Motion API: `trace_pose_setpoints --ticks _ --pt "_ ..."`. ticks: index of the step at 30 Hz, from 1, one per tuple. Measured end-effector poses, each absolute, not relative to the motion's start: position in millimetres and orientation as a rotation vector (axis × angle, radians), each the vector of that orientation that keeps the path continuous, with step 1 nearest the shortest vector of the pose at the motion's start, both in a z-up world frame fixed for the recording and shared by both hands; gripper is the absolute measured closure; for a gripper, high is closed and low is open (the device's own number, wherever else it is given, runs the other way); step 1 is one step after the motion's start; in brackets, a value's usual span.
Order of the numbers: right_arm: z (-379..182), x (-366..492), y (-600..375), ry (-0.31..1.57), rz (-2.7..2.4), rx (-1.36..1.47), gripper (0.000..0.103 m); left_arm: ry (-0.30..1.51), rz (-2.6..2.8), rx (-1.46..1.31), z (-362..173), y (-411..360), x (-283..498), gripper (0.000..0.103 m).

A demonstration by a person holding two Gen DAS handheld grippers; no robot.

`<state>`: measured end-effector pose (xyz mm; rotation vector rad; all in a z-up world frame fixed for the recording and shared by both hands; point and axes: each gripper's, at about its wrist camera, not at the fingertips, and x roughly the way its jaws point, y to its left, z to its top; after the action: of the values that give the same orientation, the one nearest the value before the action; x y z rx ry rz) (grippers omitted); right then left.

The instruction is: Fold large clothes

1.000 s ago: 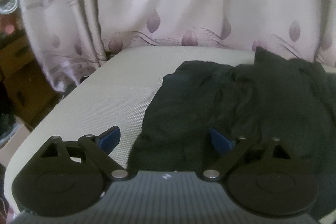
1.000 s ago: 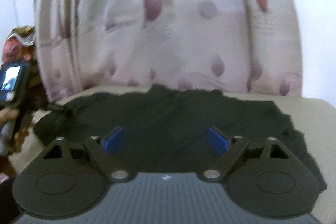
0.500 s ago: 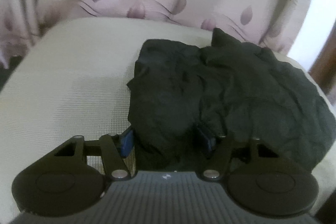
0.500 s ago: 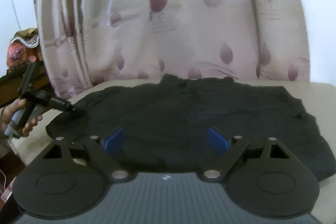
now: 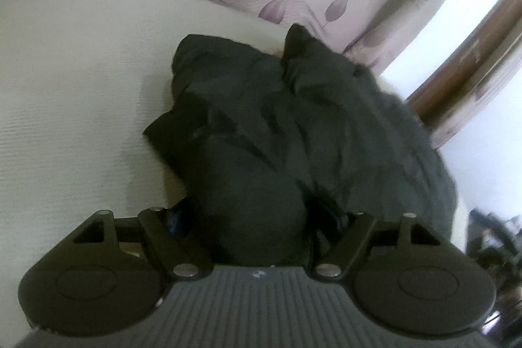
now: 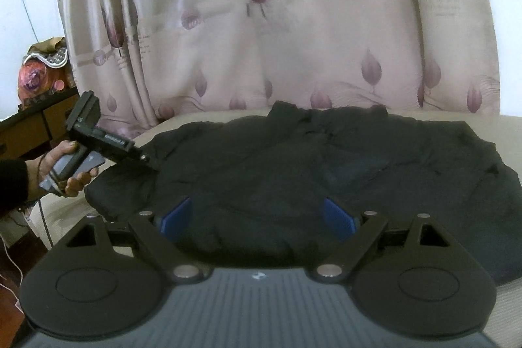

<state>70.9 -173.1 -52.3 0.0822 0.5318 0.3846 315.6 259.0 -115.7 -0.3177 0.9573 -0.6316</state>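
Note:
A large black garment point(image 6: 326, 158) lies crumpled across a cream bed point(image 6: 509, 126). In the left wrist view its end point(image 5: 293, 126) is bunched, with one fold poking up near the curtain. My left gripper point(image 5: 256, 214) points down onto that end. Its jaws are opening, and a thick bulge of cloth sits between the blue pads point(image 5: 174, 217) without being pinched. In the right wrist view a hand holds the left gripper point(image 6: 150, 164) at the garment's left edge. My right gripper point(image 6: 257, 217) is open over the near hem, gripping nothing.
A pale curtain point(image 6: 293, 22) with purple leaf prints hangs behind the bed. Dark wooden furniture point(image 6: 29, 126) with a bundle on top stands to the left. A brown wooden frame point(image 5: 473, 61) stands past the bed's right end. Bare bed surface point(image 5: 65, 87) lies left of the garment.
My left gripper swung right and tipped down onto the garment's end, narrowing around a bunch of cloth. The hand holding it came into the right wrist view. The right gripper barely moved.

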Motion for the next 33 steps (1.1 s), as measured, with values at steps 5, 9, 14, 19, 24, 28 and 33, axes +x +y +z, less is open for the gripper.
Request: trace_pose_setpoints --ticks 5,9,14,19,24,28,33 --pt "-51 73 -167 0.535 0.387 0.070 0.008 0.925 -0.641 -0.420 -124 260 313 0.051" --pt "-41 81 -167 0.504 0.386 0.051 0.008 0.855 -0.617 -0.474 -119 263 292 0.071" --pt "-29 96 -176 0.457 0.366 -0.006 0.008 0.780 -0.582 -0.500 -108 263 251 0.081" --pt "-26 110 -182 0.454 0.394 -0.055 0.008 0.789 -0.565 -0.607 -107 281 206 0.082" --pt "-30 113 -163 0.419 0.547 -0.202 0.021 0.793 -0.534 -0.638 -100 292 175 0.083" --pt "-49 132 -146 0.465 0.591 -0.300 0.092 0.780 -0.518 -0.658 -88 291 161 0.084" --pt "-80 144 -132 0.530 0.644 -0.371 0.096 0.770 -0.515 -0.619 -71 279 153 0.084"
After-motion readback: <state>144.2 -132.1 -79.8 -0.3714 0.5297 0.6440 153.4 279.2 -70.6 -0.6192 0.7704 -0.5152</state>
